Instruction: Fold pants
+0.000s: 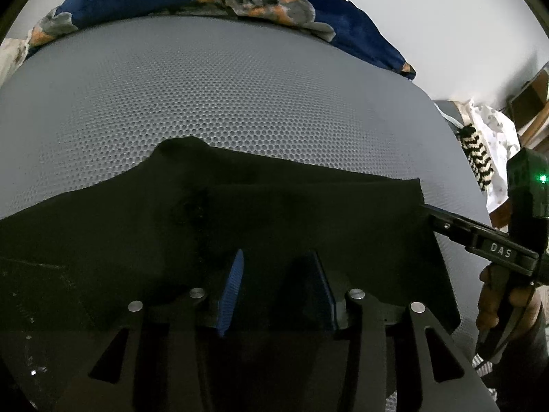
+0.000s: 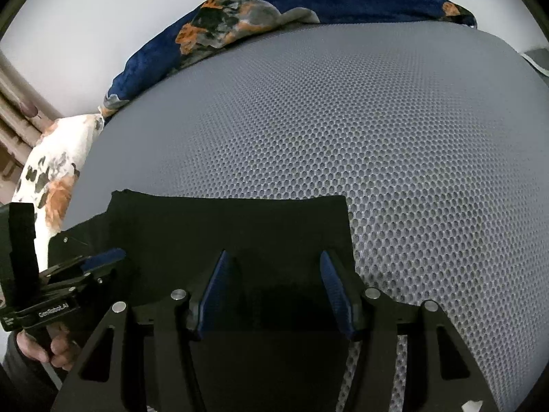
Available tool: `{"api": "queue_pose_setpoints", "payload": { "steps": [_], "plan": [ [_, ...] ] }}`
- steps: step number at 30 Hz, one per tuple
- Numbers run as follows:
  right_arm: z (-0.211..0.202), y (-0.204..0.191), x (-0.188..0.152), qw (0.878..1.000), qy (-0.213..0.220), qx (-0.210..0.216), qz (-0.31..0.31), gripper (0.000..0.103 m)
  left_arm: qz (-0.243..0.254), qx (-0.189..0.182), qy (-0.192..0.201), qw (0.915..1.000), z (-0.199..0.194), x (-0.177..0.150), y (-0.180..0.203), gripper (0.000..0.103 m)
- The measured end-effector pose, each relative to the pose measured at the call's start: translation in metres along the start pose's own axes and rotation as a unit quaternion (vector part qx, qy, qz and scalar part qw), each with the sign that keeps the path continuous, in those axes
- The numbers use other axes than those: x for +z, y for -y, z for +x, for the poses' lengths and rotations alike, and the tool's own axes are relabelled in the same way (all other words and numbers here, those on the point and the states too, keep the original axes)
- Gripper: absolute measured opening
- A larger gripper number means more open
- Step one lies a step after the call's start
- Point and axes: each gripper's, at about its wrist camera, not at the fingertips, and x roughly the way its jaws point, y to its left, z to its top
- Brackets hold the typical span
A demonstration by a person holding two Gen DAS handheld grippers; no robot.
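Both tongs, left tongs (image 1: 274, 288) and right tongs (image 2: 274, 292), hover spread apart over the black pants (image 1: 240, 213) lying on the grey mesh mattress (image 1: 240, 86), pinching nothing.

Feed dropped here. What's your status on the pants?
Both grippers, left and right, open above pants. Pants flat on grey mat. Nothing in the way.
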Motion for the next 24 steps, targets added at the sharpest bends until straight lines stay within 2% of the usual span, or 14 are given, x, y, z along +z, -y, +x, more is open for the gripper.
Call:
{"api": "queue_pose_setpoints", "payload": {
  "steps": [2, 7, 13, 18, 24],
  "plan": [
    [-0.004, -0.003, -0.005, 1.000, -0.006, 0.013, 0.003, 0.054, 0.001, 0.014, 0.004, 0.9999, -0.007, -0.002, -0.002, 0.042],
    [-0.007, -0.016, -0.024, 0.999, -0.031, 0.038, 0.004, 0.054, -0.009, 0.023, 0.017, 0.9996, -0.041, -0.018, -0.020, 0.044],
    [-0.002, -0.040, -0.047, 0.995, -0.068, 0.066, -0.007, 0.054, -0.059, 0.030, 0.026, 0.9974, -0.094, -0.046, -0.069, 0.046],
    [0.008, -0.073, -0.060, 0.992, -0.090, 0.085, -0.033, 0.054, -0.103, 0.057, 0.051, 0.9917, -0.141, -0.071, -0.114, 0.047],
    [0.018, -0.108, -0.070, 0.988, -0.104, 0.100, -0.059, 0.054, -0.151, 0.085, 0.070, 0.9824, -0.170, -0.093, -0.157, 0.048]
  ]
}}
